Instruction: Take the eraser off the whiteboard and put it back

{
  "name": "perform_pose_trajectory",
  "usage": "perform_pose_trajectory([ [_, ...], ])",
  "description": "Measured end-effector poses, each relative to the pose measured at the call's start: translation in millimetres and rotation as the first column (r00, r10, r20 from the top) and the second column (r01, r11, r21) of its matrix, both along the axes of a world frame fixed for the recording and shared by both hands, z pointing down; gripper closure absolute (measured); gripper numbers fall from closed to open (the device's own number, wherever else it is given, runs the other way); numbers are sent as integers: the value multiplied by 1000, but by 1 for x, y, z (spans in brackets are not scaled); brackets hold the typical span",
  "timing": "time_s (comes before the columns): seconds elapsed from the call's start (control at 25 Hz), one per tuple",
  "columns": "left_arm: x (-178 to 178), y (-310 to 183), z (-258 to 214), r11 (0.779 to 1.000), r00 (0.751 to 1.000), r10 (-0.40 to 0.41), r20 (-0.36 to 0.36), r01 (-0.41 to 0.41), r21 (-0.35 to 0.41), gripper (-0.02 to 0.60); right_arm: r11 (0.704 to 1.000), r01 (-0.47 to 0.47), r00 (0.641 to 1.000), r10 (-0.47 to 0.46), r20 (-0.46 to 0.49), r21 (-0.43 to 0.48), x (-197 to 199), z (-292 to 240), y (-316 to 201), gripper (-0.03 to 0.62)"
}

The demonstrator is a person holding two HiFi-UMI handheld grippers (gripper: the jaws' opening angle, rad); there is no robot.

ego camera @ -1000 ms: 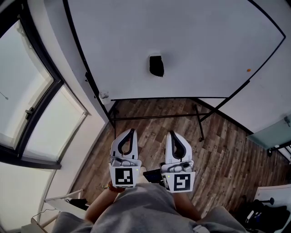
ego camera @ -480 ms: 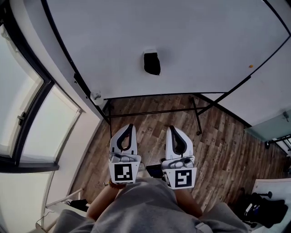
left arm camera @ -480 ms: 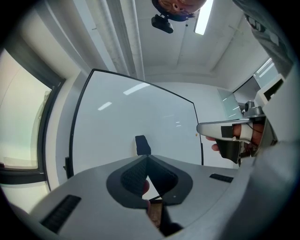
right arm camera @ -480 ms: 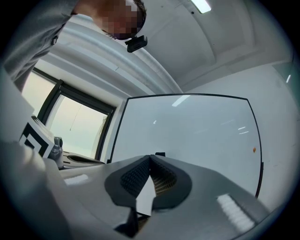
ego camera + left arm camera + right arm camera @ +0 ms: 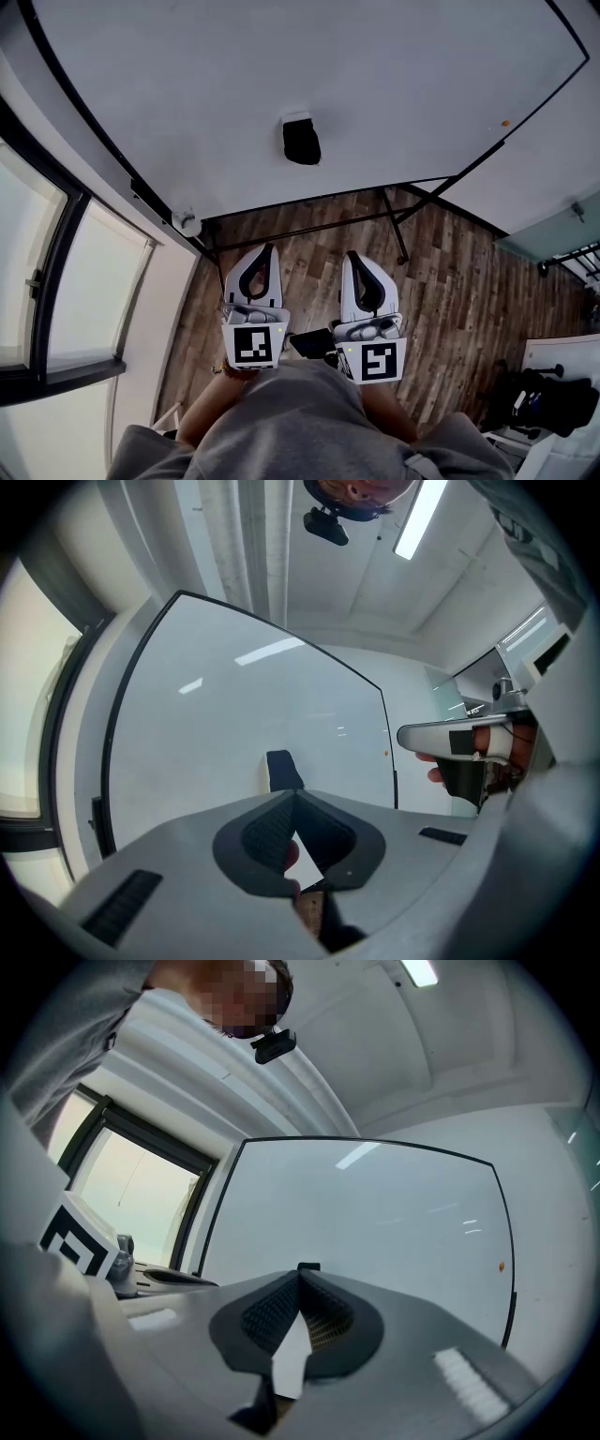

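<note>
A black eraser (image 5: 301, 141) sticks to the large whiteboard (image 5: 394, 84) ahead of me. It also shows in the left gripper view as a dark block, the eraser (image 5: 283, 770), just above the jaw tips. In the right gripper view only the eraser's top edge (image 5: 308, 1267) peeks over the jaws. My left gripper (image 5: 264, 253) and right gripper (image 5: 357, 258) are held side by side in front of my body, well short of the board. Both are shut with nothing between their tips, which meet in the left gripper view (image 5: 292, 795) and right gripper view (image 5: 299, 1276).
The whiteboard stands on a black metal frame (image 5: 394, 220) over a wood-plank floor (image 5: 459, 300). A window (image 5: 56, 281) and white wall run along the left. A small orange dot (image 5: 506, 123) marks the board's right side. Dark bags (image 5: 548, 398) lie at lower right.
The whiteboard and eraser have grown nearer and shifted left in the head view as I move toward them. Both grippers stay shut and side by side.
</note>
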State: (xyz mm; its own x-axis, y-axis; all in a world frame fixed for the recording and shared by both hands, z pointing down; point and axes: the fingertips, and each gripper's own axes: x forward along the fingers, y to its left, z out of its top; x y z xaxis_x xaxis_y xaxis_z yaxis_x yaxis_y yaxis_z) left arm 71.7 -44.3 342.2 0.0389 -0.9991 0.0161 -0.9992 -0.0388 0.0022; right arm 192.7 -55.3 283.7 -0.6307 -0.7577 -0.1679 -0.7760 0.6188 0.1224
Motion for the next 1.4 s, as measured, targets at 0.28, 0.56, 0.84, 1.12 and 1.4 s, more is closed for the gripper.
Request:
perform_pose_trajectory([
  [0.28,-22,-22,3,999,999,37,-19,-37,-2,575,999,-41,999,41,-20,3,-23,2,-21,583],
  [0.56,-44,-41,6,996,996,84,-27,-84,-1,575,994,-112,993,113,-37,15,-39,1,-40,582],
  [0.84,-64,-56,10,991,990,136,-34,-136,16,575,984,-174,983,175,-51,26,-55,5,-53,582],
  [1.12,-83,-66,18,986,985,168,-51,-167,20,575,979,-200,976,203,-77,44,-75,5,-67,562],
  [1.4,-98,-72,18,982,980,187,-64,-185,29,575,977,-208,973,212,-91,58,-95,3,-79,534],
])
